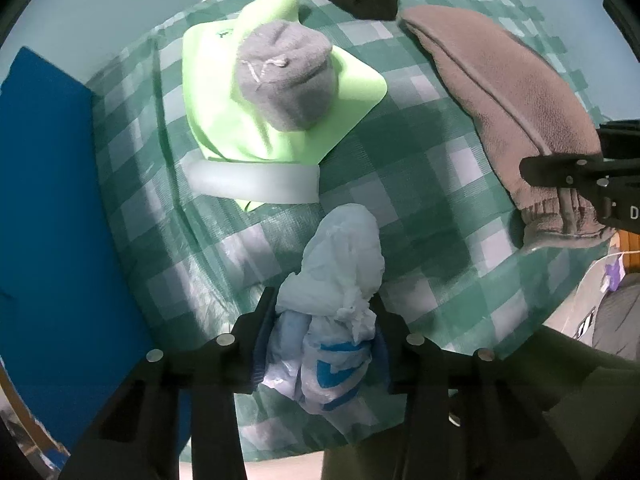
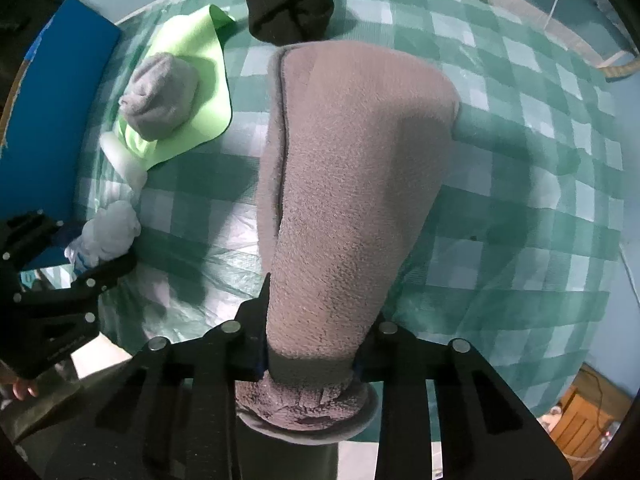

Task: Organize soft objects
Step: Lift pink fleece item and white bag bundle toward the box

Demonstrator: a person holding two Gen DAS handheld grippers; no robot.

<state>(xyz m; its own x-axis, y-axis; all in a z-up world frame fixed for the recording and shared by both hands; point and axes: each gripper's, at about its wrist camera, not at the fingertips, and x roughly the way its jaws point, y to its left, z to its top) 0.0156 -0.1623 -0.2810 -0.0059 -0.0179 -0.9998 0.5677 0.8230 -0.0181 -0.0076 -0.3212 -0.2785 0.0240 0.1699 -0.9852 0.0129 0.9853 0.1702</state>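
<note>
A green-and-white checked cloth [image 1: 400, 168] covers the table, a blue mat [image 1: 60, 208] along its left edge. Seen from your left wrist, the left tool [image 1: 322, 344] is clamped across the near end of a crumpled white plastic bag [image 1: 340, 264], whose long axis runs straight away from the jaws toward a white foam strip [image 1: 256, 186] and a grey sock bundle [image 1: 286, 76] on a lime-green sheet [image 1: 208, 92]. The brown fleece garment [image 1: 508, 92] lies to the right, your right tool at its cuff.

From your right wrist, the right tool [image 2: 310, 360] is clamped on that brown fleece garment [image 2: 352, 168] just above its cuff. Its length points directly away from the jaws, the far end stopping just short of a black bundle [image 2: 290, 10]. The left tool [image 2: 60, 280] sits low left, well apart, so each hand is nearest its own piece.
</note>
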